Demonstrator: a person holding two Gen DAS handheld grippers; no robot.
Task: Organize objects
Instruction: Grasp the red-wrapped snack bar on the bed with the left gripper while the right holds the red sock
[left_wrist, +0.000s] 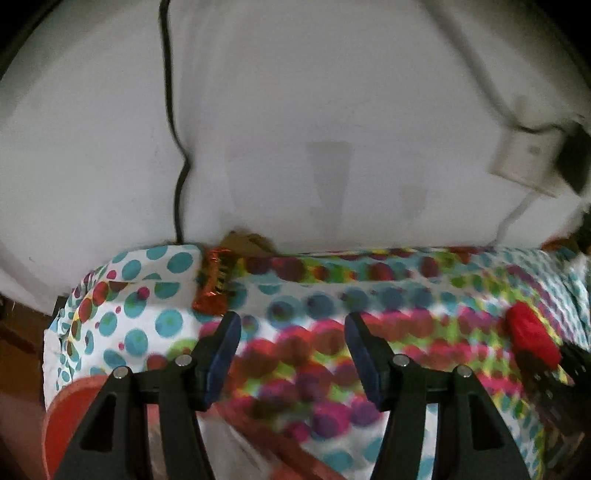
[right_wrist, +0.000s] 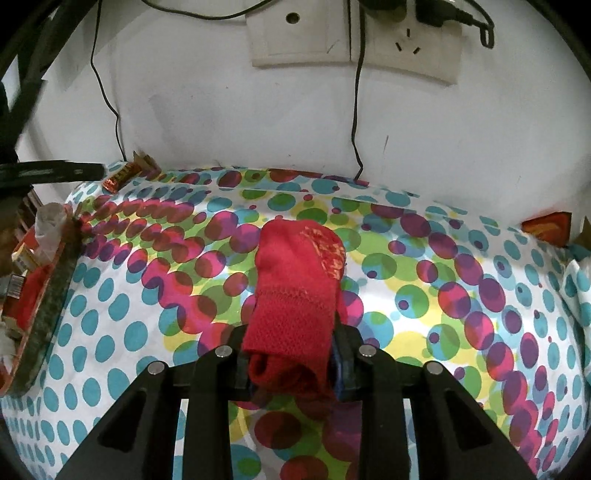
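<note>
My right gripper (right_wrist: 291, 369) is clamped on the red sock (right_wrist: 299, 288), draped over the dotted cloth (right_wrist: 461, 295) on the bench. My left gripper (left_wrist: 291, 332) hangs wide open, nothing between its fingers, near a snack bar (left_wrist: 214, 284).

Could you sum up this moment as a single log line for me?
right gripper: shut on red sock | left gripper: open, nothing between its fingers | surface: dotted cloth | step: sock held

place: likely a home | cues: polka-dot cloth (right_wrist: 424, 295), wall sockets (right_wrist: 354, 37), white wall (left_wrist: 295, 92)
</note>
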